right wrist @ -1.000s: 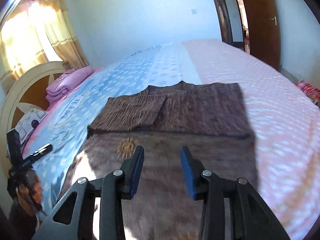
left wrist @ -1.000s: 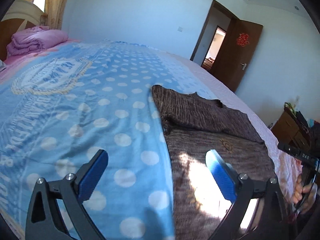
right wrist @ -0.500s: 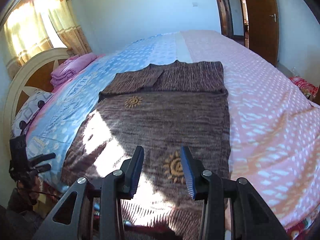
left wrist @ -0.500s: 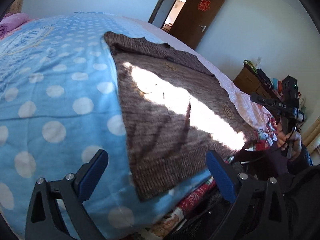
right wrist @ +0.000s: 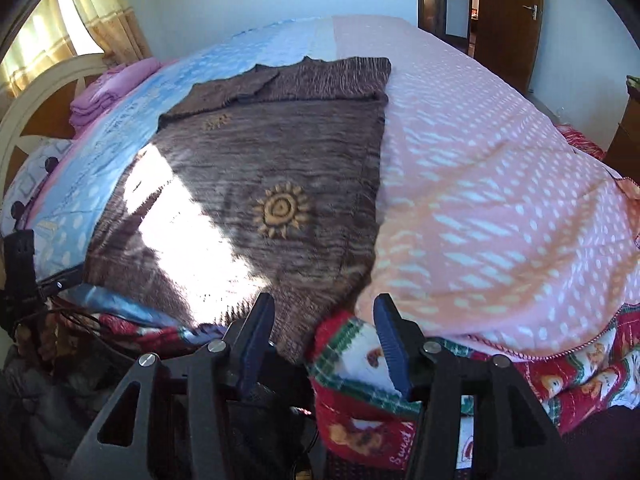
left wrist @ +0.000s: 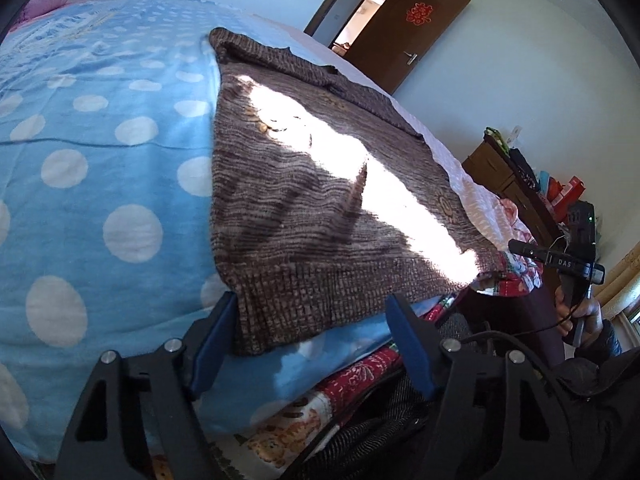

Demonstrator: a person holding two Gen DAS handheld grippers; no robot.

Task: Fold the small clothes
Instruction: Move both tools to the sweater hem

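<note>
Where sun falls, ribbed brown knit sweater [right wrist: 256,184] lies flat.

Bed [right wrist: 500,184] under blue-and-pink cover, brown sweater [right wrist: 256,184] flat on top

Daylight interior, bright. A hard sunlit band across the brown knitted sweater [left wrist: 320,184] [right wrist: 256,184] is overexposed, with dark finger-shaped shadows beside it. Yellow curtains [right wrist: 80,28] glow backlit. Strong fisheye curvature and black vignetting at corners; slight blur in the right wrist view.
</note>
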